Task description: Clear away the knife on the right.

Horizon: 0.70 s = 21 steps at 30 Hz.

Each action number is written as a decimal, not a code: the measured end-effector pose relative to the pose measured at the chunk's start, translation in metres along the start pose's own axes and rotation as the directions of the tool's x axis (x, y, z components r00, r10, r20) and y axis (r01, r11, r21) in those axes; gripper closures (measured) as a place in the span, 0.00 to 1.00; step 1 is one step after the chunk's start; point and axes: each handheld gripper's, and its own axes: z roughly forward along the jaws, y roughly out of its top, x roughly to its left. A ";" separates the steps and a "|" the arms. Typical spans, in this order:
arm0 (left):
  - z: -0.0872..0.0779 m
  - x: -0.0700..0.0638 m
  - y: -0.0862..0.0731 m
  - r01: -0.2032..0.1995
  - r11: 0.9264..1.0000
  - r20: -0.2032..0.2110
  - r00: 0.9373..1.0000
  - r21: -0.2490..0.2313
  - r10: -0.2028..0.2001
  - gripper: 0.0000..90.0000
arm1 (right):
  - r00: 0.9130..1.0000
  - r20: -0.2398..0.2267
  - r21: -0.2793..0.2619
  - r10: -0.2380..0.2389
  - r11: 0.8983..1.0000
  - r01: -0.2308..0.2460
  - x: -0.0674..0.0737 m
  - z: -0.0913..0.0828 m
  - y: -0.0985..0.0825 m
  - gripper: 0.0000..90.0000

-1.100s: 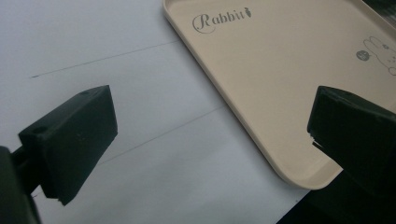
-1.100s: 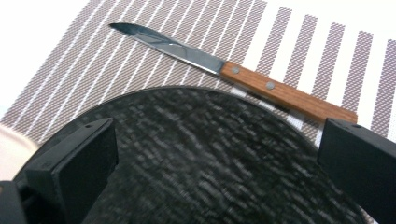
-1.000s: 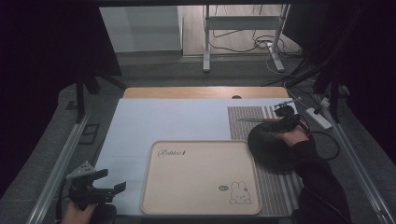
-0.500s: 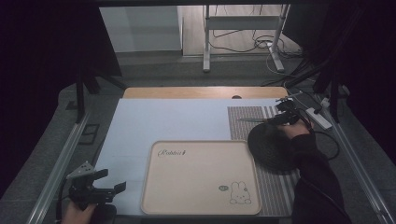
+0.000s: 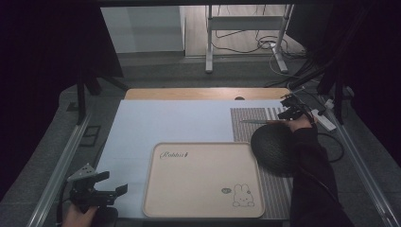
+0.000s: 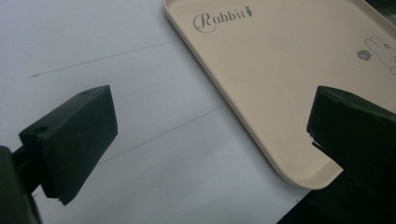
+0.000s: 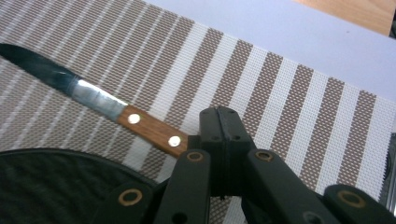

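The right hand-held gripper [image 7: 219, 121] has just been closing, and its two black jaws now stand pressed together at the end of the wooden handle of a table knife with a steel blade and two rivets [image 7: 140, 123]. The handle's butt runs in behind the jaw tips; whether the pads pinch it or only touch it cannot be told. The knife lies flat on a brown-and-white striped woven placemat [image 7: 289, 88], its blade stretching away to the left of the jaws. Just below and to the left of them sits a round dark woven mat [image 7: 51, 186], its edge close to the handle.

The left hand-held gripper [image 6: 210, 140] stands wide open and holds nothing, hovering over the pale blue bench [image 6: 93, 42]. Under its right jaw lies the near corner of a cream rectangular plastic tray printed "Rabbit" [image 6: 280, 79].
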 end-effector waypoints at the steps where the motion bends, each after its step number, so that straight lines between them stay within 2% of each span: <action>1: 0.000 0.000 0.000 0.000 1.000 0.000 1.000 0.000 0.000 0.02 | 1.000 -0.002 0.008 0.003 1.000 -0.003 -0.001 0.002 0.000 0.99; 3: 0.000 0.000 0.000 0.002 1.000 0.001 1.000 -0.001 -0.002 0.02 | 1.000 0.018 0.017 -0.001 1.000 0.001 -0.004 0.007 0.000 0.99; 8: 0.000 0.000 0.000 0.001 1.000 0.001 1.000 -0.001 -0.001 0.02 | 1.000 0.030 0.037 -0.008 0.999 0.007 -0.010 0.012 -0.004 0.99; 11: 0.000 0.000 0.000 0.001 1.000 0.001 1.000 -0.001 -0.001 0.02 | 1.000 -0.005 0.050 0.002 0.999 -0.001 -0.014 0.009 -0.010 0.99; 13: 0.000 0.000 0.000 -0.003 1.000 -0.002 1.000 0.001 0.003 0.02 | 1.000 -0.010 0.059 0.004 0.998 -0.003 -0.014 0.008 -0.011 0.99; 14: 0.000 -0.001 0.000 -0.005 1.000 -0.003 1.000 0.002 0.005 0.02 | 0.999 -0.032 0.073 0.005 0.997 -0.003 -0.015 0.005 -0.014 0.99; 21: 0.000 -0.001 0.000 -0.008 1.000 -0.005 1.000 0.007 0.008 0.02 | 0.997 -0.078 0.097 0.018 0.995 -0.010 -0.017 -0.001 -0.021 0.99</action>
